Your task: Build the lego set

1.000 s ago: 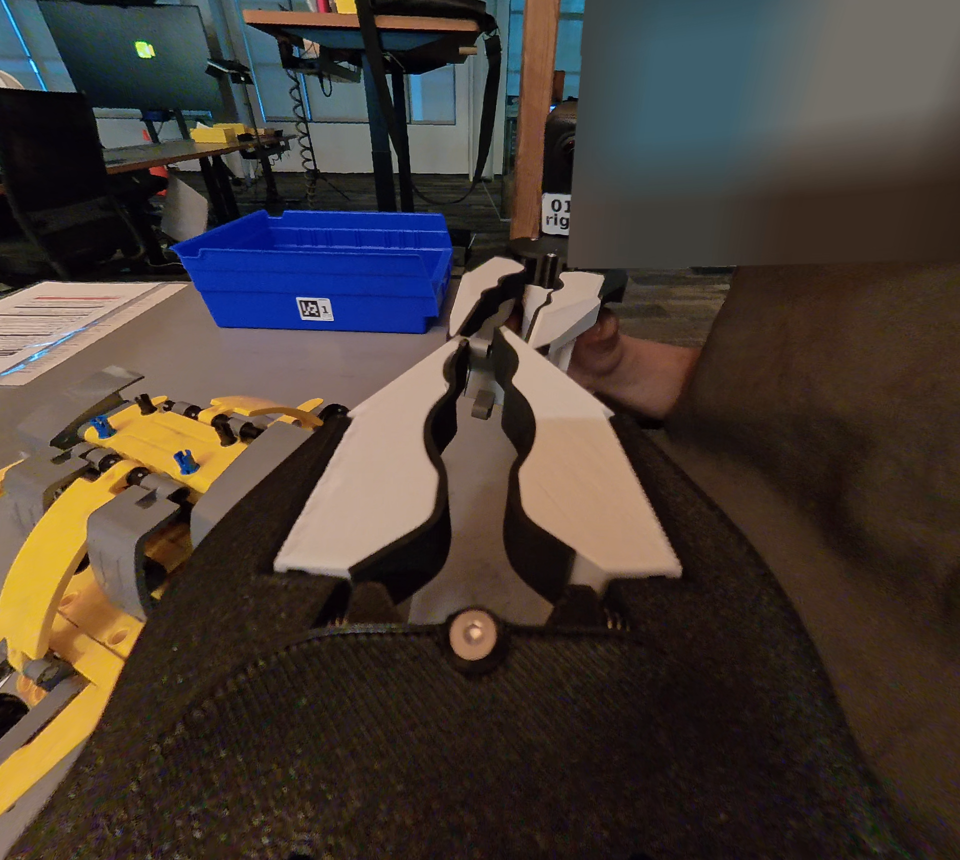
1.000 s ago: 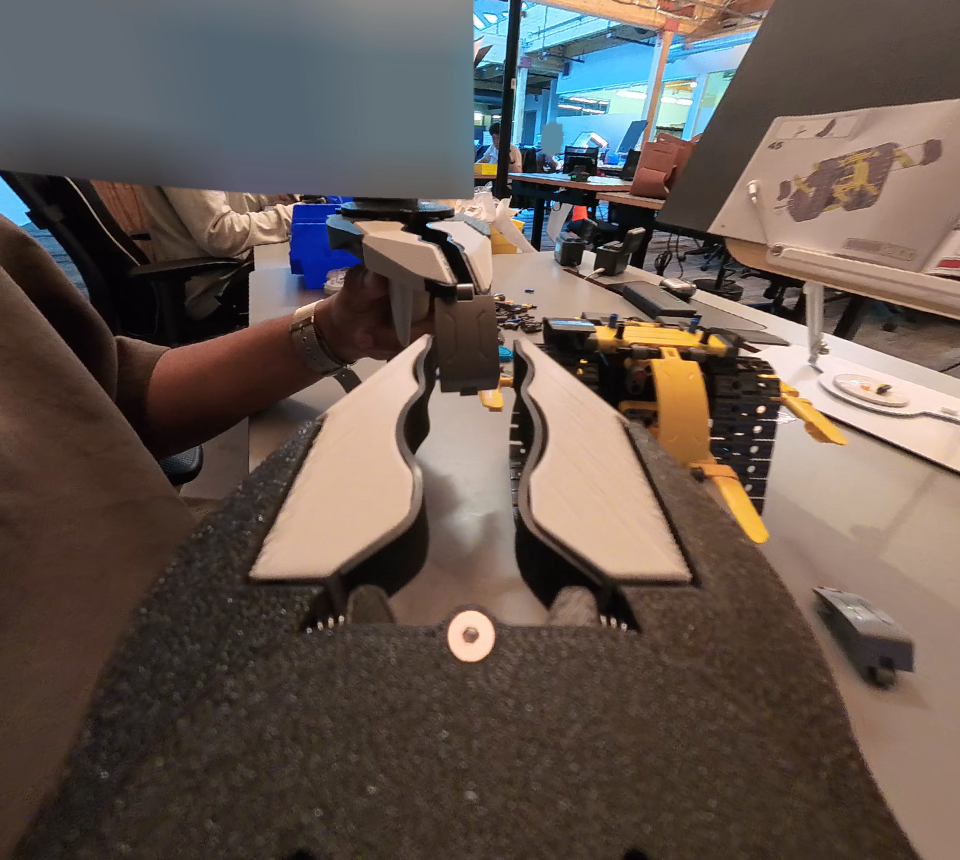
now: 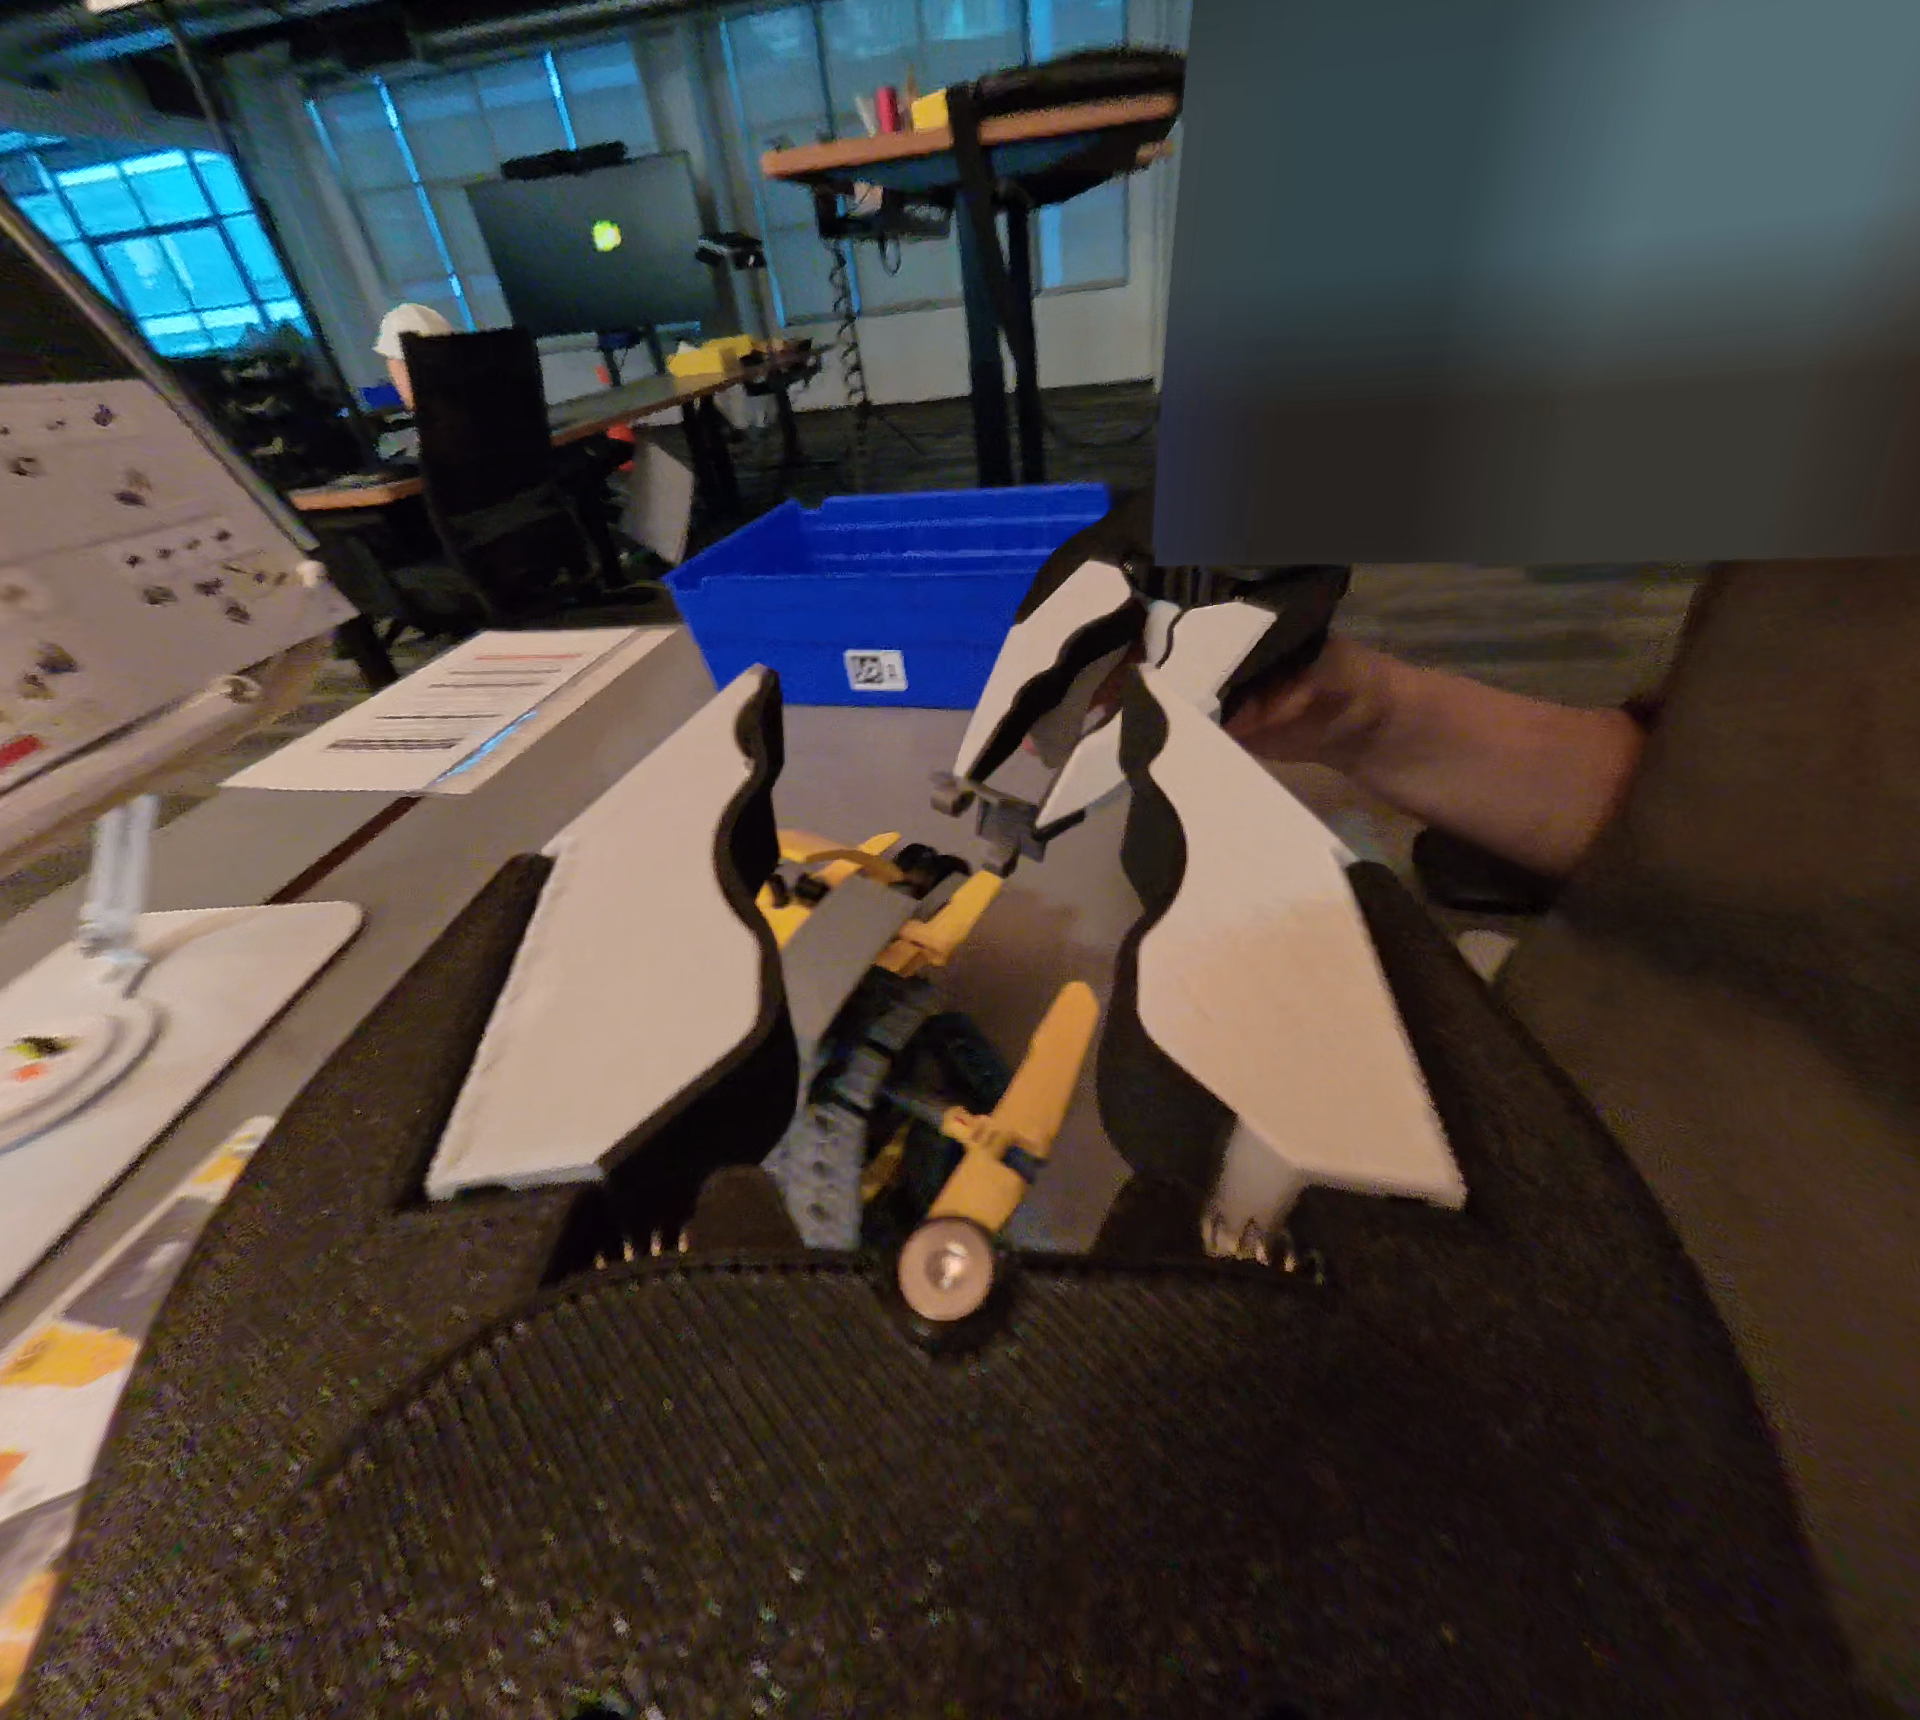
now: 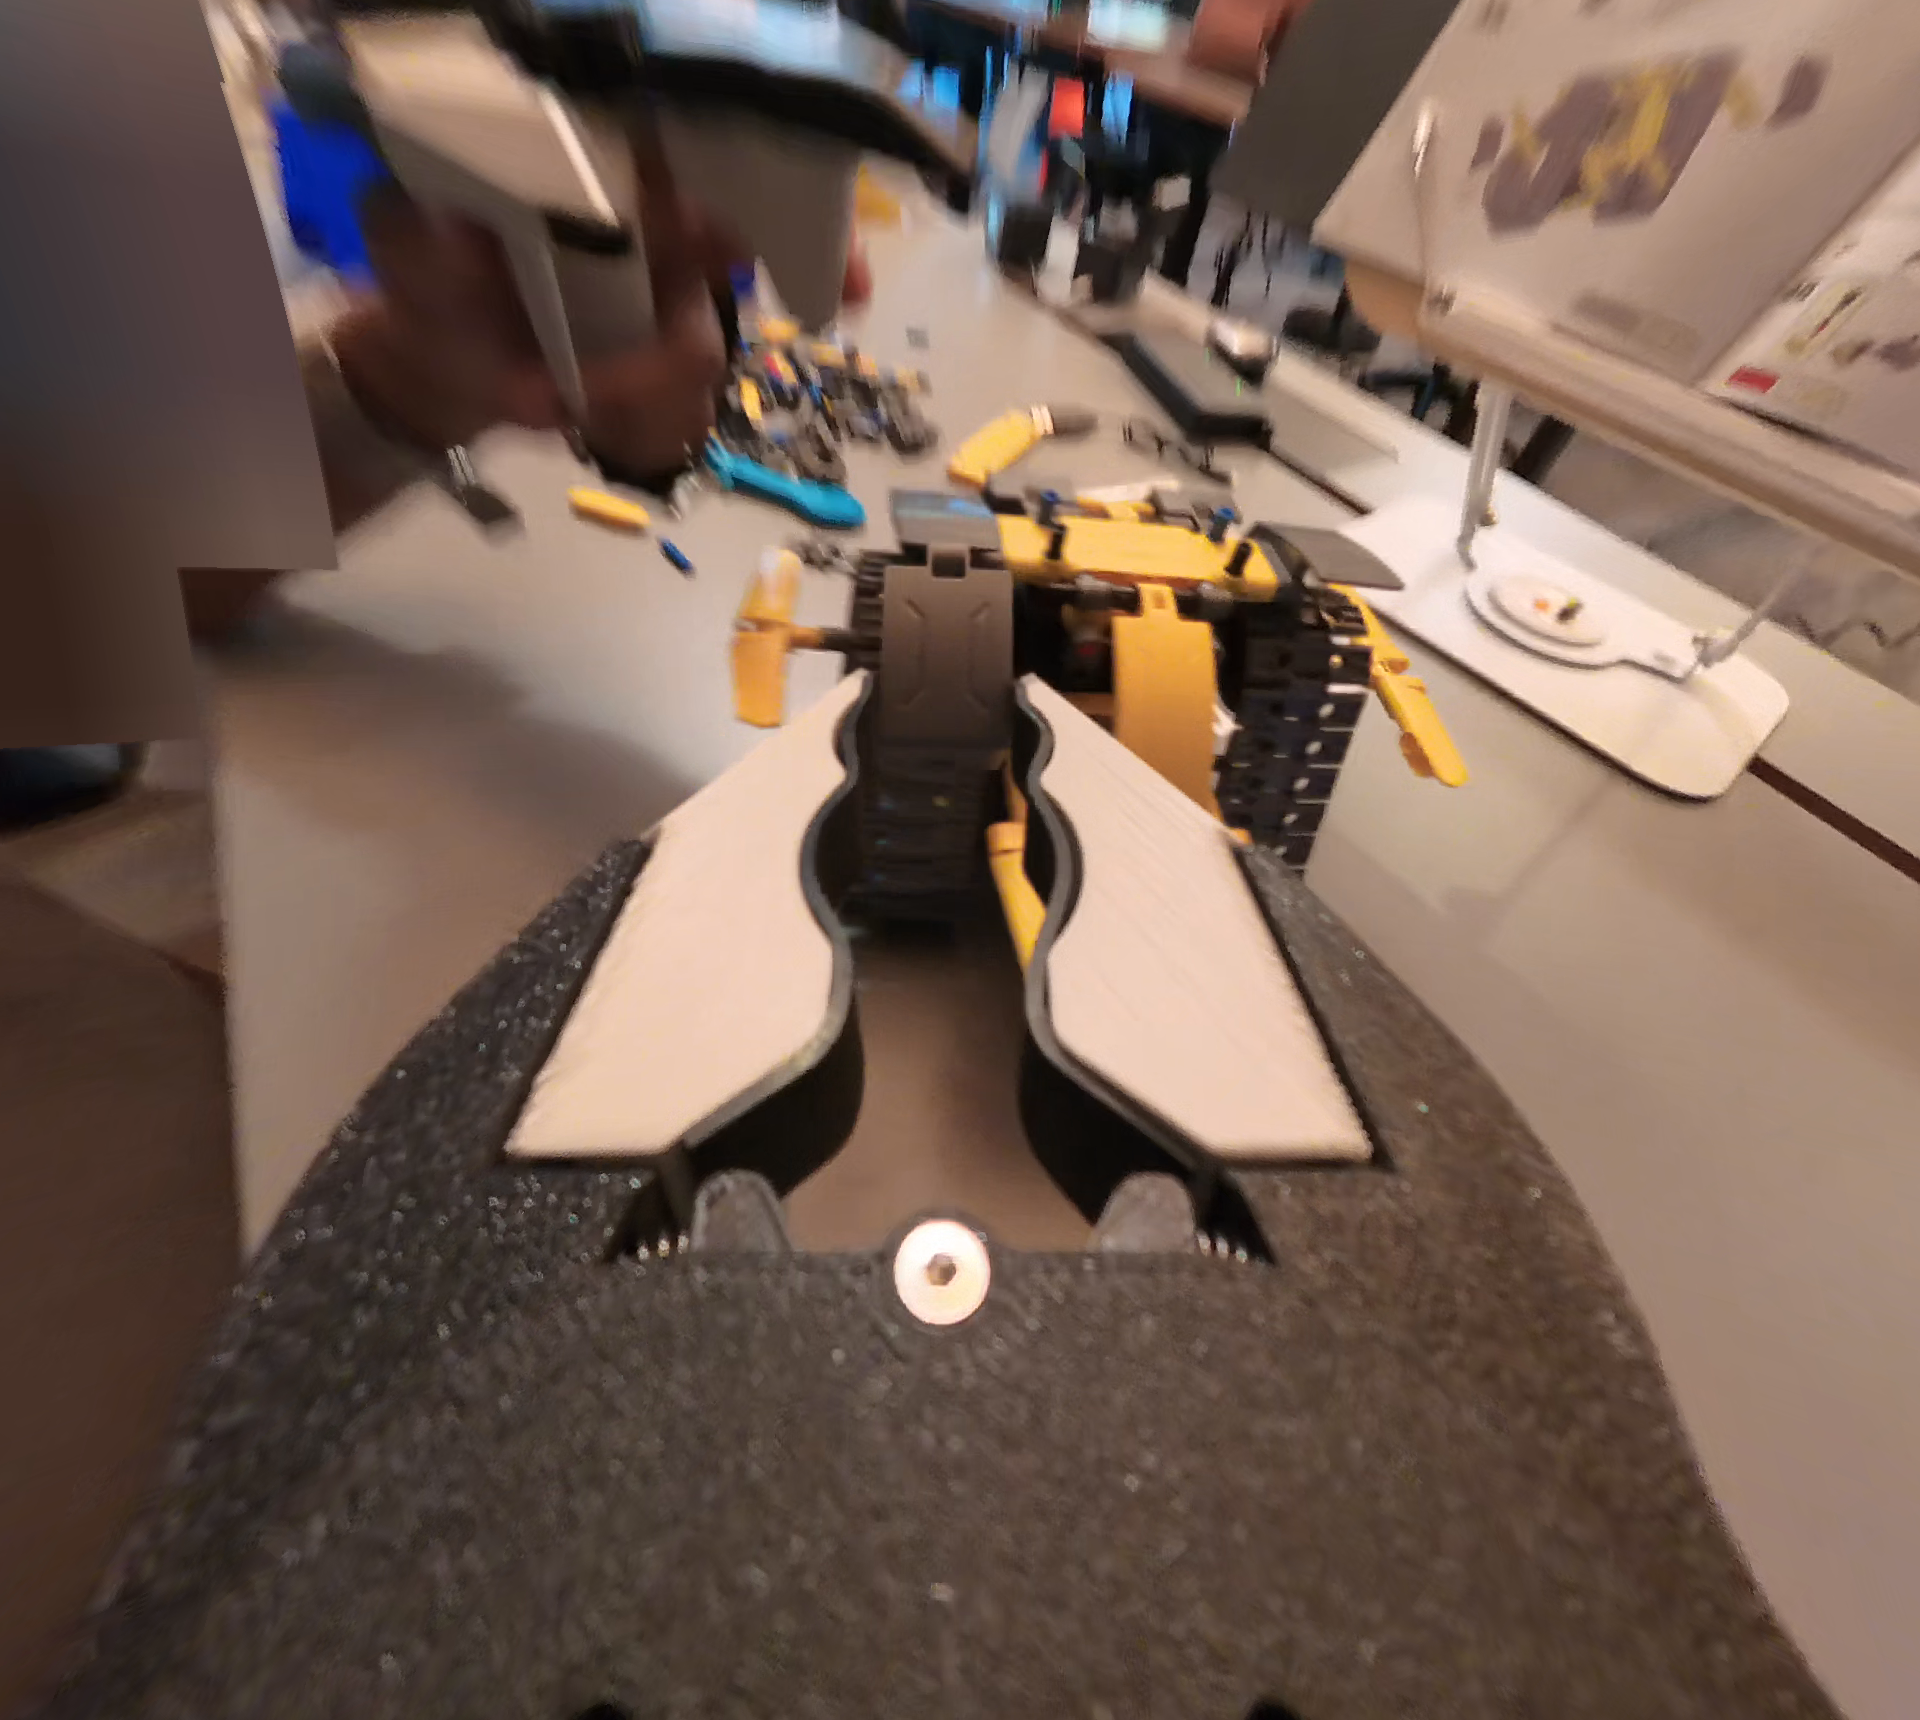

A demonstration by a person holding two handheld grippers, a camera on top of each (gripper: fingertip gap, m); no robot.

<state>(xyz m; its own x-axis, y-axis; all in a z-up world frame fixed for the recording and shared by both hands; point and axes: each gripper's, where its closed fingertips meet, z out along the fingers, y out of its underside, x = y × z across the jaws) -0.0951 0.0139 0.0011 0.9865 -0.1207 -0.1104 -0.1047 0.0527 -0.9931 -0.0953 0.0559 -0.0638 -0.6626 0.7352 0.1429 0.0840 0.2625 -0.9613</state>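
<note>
A yellow, black and grey tracked brick model (image 4: 1143,621) stands on the grey table (image 4: 468,735). My right gripper (image 4: 943,699) is shut on a dark grey panel piece (image 4: 945,642) and holds it right in front of the model's near track. In the left wrist view that gripper (image 3: 1003,803) hangs over the model (image 3: 914,943) with the grey piece (image 3: 987,813) at its tips. My left gripper (image 3: 951,694) is wide open and empty above the model. In the right wrist view it is a blur at the upper left, fingers (image 4: 488,132) pointing down.
A blue bin (image 3: 883,590) and a printed sheet (image 3: 468,704) lie beyond the model. An instruction booklet on a stand (image 4: 1621,143) with a white base (image 4: 1621,662) is to the right. Loose parts (image 4: 821,413) and a teal tool (image 4: 790,491) lie behind. A person's forearm (image 3: 1455,766) reaches in. The grippers' ends are close to 8 centimeters from one another.
My left gripper has let go of the grey piece, opened wide and moved over the model. My right gripper has carried the grey panel down to the model.
</note>
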